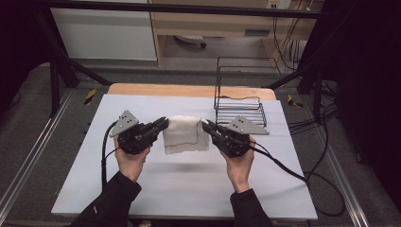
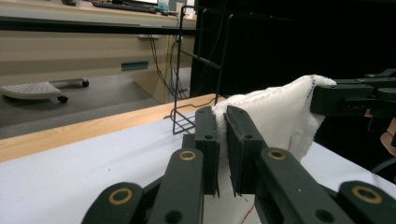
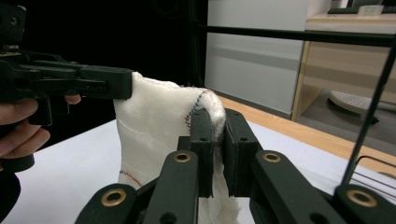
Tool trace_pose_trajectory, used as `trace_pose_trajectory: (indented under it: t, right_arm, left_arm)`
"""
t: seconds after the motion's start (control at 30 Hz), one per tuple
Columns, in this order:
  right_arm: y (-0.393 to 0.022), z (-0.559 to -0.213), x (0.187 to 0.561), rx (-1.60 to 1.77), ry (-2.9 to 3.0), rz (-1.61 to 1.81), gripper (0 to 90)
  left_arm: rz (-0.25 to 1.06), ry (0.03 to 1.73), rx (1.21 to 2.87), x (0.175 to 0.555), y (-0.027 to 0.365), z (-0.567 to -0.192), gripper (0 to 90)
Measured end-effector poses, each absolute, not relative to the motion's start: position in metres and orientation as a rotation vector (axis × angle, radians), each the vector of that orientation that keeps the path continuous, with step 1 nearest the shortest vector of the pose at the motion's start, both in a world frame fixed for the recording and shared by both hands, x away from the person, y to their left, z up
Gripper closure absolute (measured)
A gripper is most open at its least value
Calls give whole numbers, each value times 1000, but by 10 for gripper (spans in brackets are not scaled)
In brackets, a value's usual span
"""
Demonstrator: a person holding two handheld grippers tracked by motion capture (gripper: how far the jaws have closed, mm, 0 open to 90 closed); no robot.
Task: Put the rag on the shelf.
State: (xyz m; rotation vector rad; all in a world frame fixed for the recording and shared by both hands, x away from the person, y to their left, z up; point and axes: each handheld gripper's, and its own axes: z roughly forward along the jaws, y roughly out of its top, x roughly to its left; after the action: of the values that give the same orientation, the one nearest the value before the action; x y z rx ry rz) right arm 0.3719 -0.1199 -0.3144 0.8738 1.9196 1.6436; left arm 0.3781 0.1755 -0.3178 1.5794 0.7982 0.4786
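While I watch from the high view, I see my left gripper [image 1: 164, 124] at the left edge of a white cloth [image 1: 185, 135], and my right gripper [image 1: 206, 124] at its right edge. From up there the cloth hangs stretched between them above the pale desk [image 1: 189, 189], its top edge level with the jaw tips and its lower part drooping toward the desk. A black wire rack [image 1: 239, 101] stands behind, toward the far right of the desk, well apart from the cloth.

What the high view cannot give me is the grip itself. My left gripper view does: the left gripper [image 2: 223, 135] has its jaws drawn nearly together with a fold of the cloth [image 2: 275, 116] pinched between them, the cloth rising just beyond the tips. Farther off in that same view, the other gripper clamps the cloth's far top corner, and the wire rack [image 2: 187, 70] stands at the desk's back edge.

My right gripper view shows the matching hold: the right gripper [image 3: 215, 135] has its jaws closed on the cloth [image 3: 149, 126], whose stitched hem curls over the tip of one jaw. Beyond it, the left gripper bites the opposite corner, with the hand [image 3: 21, 126] that holds it just beneath. One bar of the rack [image 3: 369, 116] crosses at the right.
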Motion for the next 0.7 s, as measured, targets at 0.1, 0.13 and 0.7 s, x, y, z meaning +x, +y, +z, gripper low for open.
trace_pose_trajectory:
  t: [0.1, 0.13, 0.7]
  right_arm:
    - [-123, -312, 372, 875, 1906, 1641, 836]
    - [-124, -310, 372, 877, 1901, 1640, 836]
    - [-150, -288, 373, 881, 1807, 1630, 836]
  left_arm:
    - [479, 794, 1572, 381, 170, -314, 834]
    - [479, 792, 1572, 382, 168, -313, 834]
    - [485, 746, 1541, 398, 137, -288, 834]
